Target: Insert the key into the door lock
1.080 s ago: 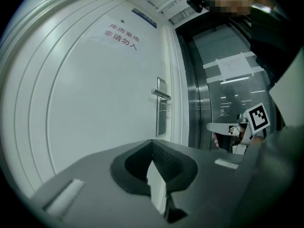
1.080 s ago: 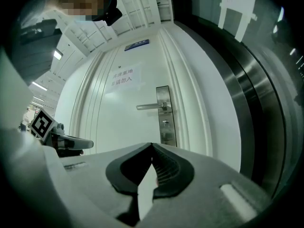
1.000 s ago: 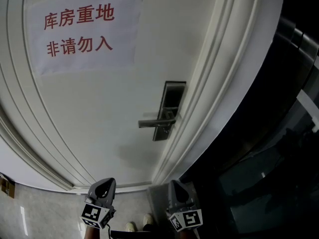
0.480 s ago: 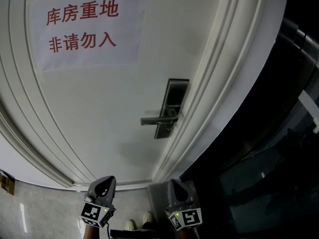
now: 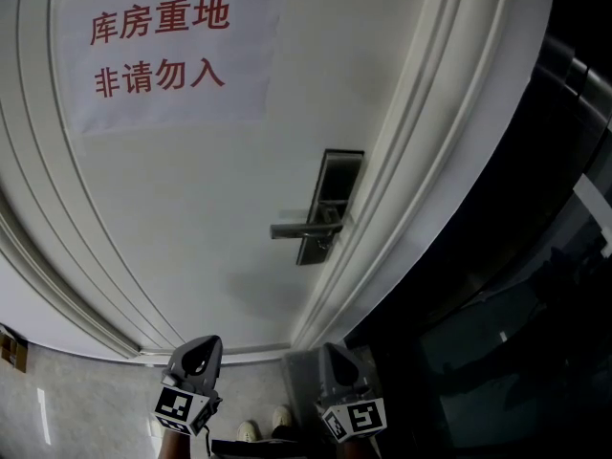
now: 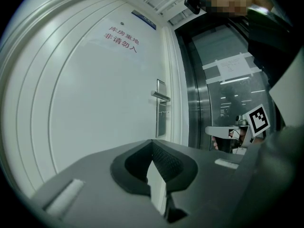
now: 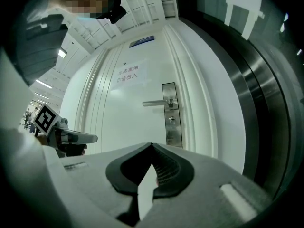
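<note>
Grey left hand-held gripper (image 5: 197, 354) and right hand-held gripper (image 5: 336, 360), both pressed together, face door lock (image 5: 322, 220).

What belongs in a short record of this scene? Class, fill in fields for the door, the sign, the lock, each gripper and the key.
door: white door
sign: paper sheet with red characters, on the upper door
lock: metal lock plate near the door's right edge, lever handle pointing left
left gripper: jaws together, short of the door
right gripper: jaws together, short of the lock
key: none can be made out
</note>
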Motion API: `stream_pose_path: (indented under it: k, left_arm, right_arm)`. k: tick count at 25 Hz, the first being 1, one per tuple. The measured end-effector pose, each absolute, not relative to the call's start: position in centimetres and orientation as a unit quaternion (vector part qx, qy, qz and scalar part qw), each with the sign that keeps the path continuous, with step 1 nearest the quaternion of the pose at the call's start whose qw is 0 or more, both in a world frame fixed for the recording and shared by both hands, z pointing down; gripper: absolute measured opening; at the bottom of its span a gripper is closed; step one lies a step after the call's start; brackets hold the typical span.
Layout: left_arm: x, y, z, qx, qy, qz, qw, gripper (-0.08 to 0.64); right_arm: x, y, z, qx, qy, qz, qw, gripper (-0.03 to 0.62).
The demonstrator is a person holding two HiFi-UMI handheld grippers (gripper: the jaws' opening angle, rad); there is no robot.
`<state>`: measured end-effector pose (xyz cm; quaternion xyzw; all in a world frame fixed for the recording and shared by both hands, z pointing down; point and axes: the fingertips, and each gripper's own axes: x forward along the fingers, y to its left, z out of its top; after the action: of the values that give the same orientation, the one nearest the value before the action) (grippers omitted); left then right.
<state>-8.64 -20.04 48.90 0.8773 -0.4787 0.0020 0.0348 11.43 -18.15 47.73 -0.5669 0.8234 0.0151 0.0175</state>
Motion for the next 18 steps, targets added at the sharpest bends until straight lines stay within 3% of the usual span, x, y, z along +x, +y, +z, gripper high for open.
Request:
stream_pose_path:
  k: [18]
  left_arm:
    - [-8.48, -20.24, 49.71, 0.879, -0.476, 0.001, 0.032, 0.003]
  right_arm:
    - [11.3, -18.25, 47.79, -0.57, 0.821, 0.016, 0.019, 0.002]
